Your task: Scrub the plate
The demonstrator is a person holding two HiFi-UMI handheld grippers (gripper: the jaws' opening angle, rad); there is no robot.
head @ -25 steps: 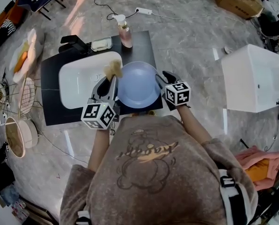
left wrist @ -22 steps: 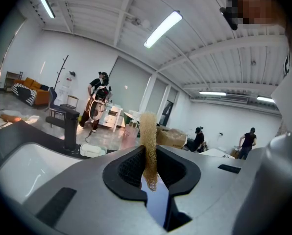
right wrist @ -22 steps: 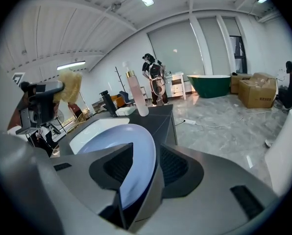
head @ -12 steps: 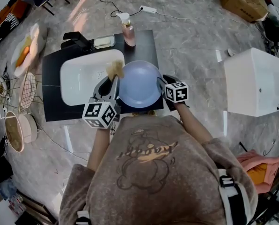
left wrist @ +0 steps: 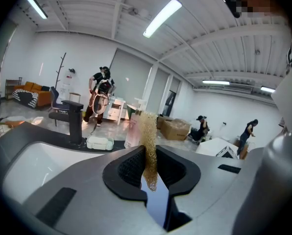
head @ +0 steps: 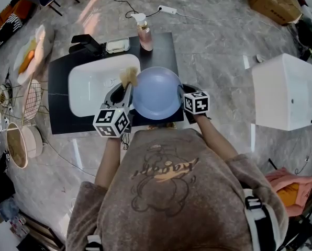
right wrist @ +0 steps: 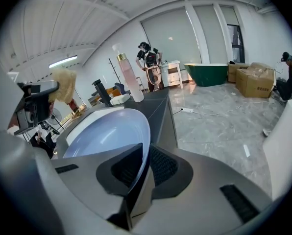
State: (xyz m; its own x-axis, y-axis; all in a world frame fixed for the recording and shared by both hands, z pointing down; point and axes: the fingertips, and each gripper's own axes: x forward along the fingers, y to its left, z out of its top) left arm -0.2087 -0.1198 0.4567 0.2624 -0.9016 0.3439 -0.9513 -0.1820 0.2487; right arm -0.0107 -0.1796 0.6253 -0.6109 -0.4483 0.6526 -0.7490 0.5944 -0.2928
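A pale blue plate (head: 157,93) lies on the black counter (head: 164,48), right of the white basin (head: 90,85). My right gripper (head: 182,94) has just been closing, and its jaws now pinch the plate's right rim. In the right gripper view the plate (right wrist: 104,131) runs edge-on between the pads of that gripper (right wrist: 142,166). My left gripper (head: 125,88) is shut on a tan mesh scourer (head: 127,76) at the plate's left edge. The left gripper view shows the scourer (left wrist: 148,141) standing up from between the closed jaws of the left gripper (left wrist: 149,168).
A pink soap bottle (head: 144,35), a soap dish (head: 117,46) and a black faucet (head: 85,43) stand at the counter's far side. A white tub (head: 289,90) sits on the floor to the right. Racks and bowls (head: 20,140) lie on the left.
The right gripper's jaws, wide open beside the plate's rim a second ago, have closed onto it. The left gripper keeps the scourer at the plate's left edge.
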